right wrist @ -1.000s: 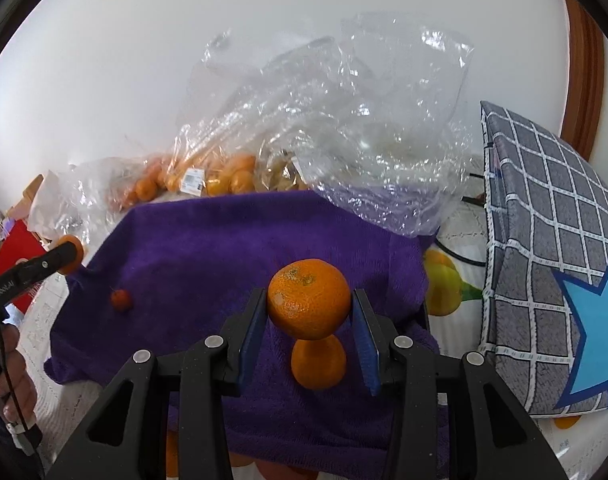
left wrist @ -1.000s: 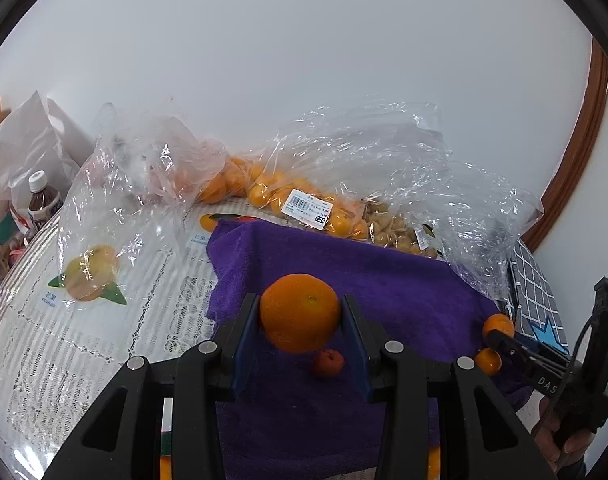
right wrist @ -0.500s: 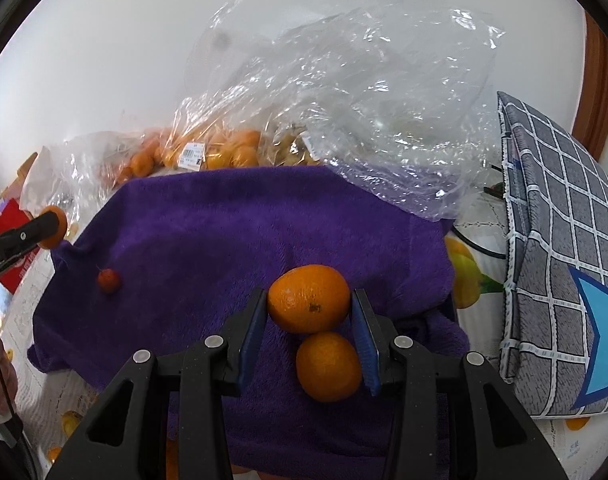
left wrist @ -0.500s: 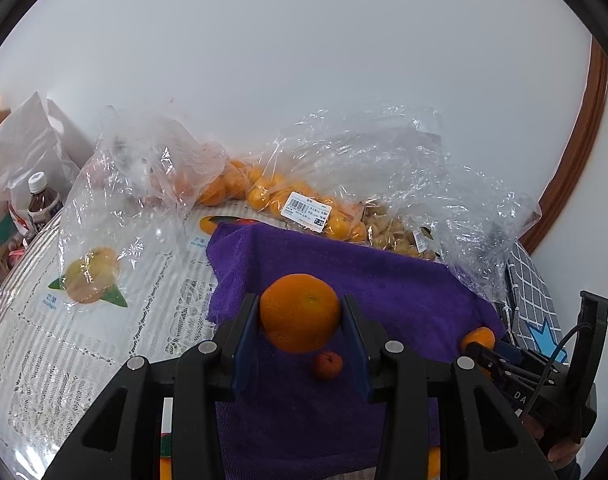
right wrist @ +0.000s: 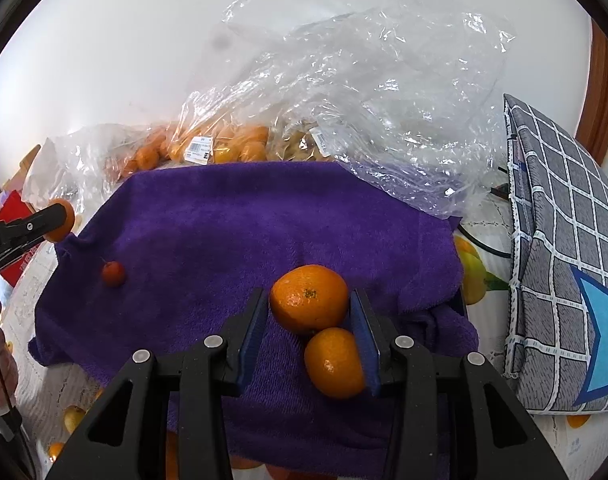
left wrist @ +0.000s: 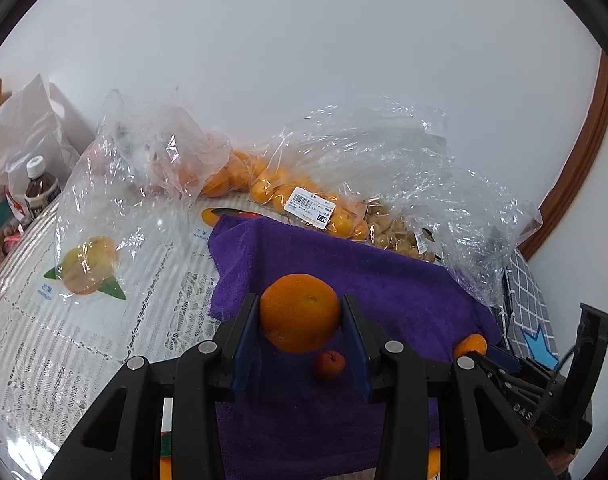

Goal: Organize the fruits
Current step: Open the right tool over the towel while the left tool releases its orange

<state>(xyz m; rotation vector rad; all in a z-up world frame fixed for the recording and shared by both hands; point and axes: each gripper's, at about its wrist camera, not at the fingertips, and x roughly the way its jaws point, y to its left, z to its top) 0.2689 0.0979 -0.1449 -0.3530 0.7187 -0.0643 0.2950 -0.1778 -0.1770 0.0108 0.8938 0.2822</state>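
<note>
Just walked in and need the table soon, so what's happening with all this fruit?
A person is sorting fruit over a purple towel. The left hand-held gripper holds an orange; the right hand-held gripper holds another orange just above a third orange lying on the towel. A small red fruit sits apart.

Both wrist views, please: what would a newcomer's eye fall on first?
An orange clamped in the left gripper and another orange in the right gripper, both over the purple towel. Behind the towel lie crinkled clear bags of fruit.
</note>
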